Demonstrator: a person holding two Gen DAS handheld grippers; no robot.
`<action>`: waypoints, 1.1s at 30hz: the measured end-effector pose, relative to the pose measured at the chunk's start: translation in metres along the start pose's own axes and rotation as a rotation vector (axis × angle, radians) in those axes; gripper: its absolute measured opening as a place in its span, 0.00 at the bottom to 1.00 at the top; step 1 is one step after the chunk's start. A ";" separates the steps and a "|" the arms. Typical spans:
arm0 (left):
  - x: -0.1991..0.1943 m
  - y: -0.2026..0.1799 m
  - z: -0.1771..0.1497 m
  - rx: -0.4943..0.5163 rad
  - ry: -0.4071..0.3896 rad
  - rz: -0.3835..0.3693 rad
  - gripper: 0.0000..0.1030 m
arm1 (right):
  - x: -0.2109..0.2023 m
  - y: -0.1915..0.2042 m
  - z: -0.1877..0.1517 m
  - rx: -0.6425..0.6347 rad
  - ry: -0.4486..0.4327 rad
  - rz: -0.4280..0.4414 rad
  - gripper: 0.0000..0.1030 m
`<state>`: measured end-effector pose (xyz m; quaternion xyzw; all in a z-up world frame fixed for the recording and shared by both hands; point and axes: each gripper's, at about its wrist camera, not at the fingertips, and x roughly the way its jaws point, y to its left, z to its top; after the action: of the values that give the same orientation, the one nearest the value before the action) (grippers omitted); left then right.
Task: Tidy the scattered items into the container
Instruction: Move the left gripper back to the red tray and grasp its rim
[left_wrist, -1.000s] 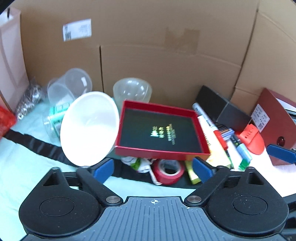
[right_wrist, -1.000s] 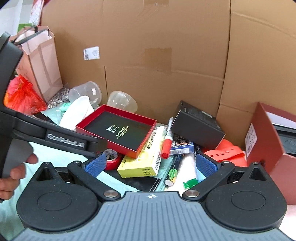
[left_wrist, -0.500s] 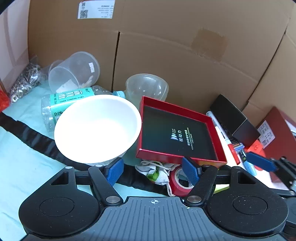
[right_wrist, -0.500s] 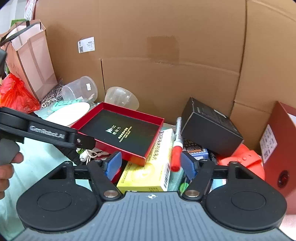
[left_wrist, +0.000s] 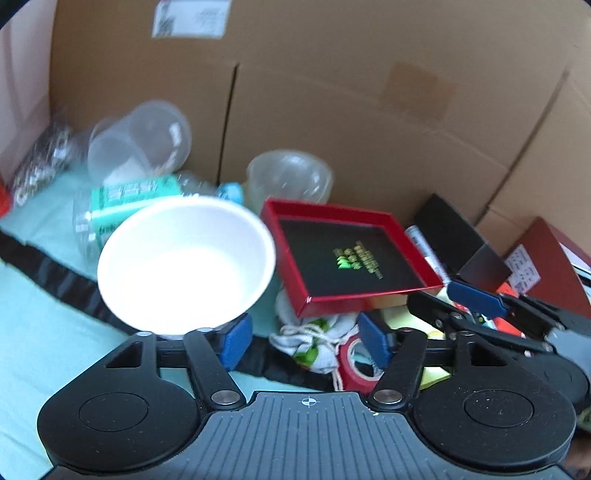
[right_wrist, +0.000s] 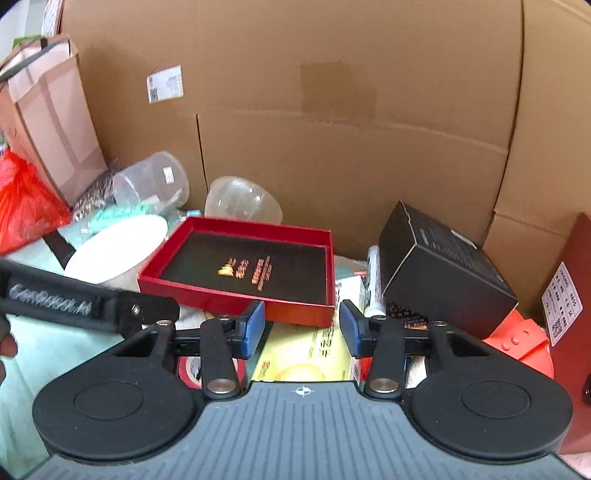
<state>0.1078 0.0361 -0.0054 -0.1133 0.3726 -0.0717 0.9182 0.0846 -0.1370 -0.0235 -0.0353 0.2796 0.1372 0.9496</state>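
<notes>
Both grippers narrowed over the last second: left gripper and right gripper now half-closed, gripping nothing. Red tray sits tilted on the clutter, white bowl just beside it. Right looks about to pinch the tray's near edge; nothing tidied yet.

A pale mint cloth is covering the worktop, and a black strap is running across it from the far left toward the near middle. At the far left a clear plastic bottle with a green label is lying on its side, a clear tub tipping over behind it. A white bowl is sitting in front of the bottle. Toward the near middle a roll of red tape is lying beside a crumpled white cloth. Far right, a black box is resting tilted against the cardboard.
</notes>
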 end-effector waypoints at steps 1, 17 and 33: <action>0.002 0.000 0.001 0.005 -0.002 0.012 0.77 | -0.001 -0.001 0.001 0.006 -0.006 -0.001 0.49; 0.014 0.016 0.016 -0.129 0.004 -0.032 0.78 | 0.031 -0.003 0.013 0.005 0.049 -0.033 0.26; 0.018 -0.002 0.012 -0.052 0.079 -0.029 0.47 | -0.003 -0.009 -0.005 -0.006 0.078 0.005 0.10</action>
<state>0.1288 0.0320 -0.0084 -0.1394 0.4087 -0.0797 0.8985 0.0822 -0.1468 -0.0257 -0.0430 0.3163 0.1391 0.9374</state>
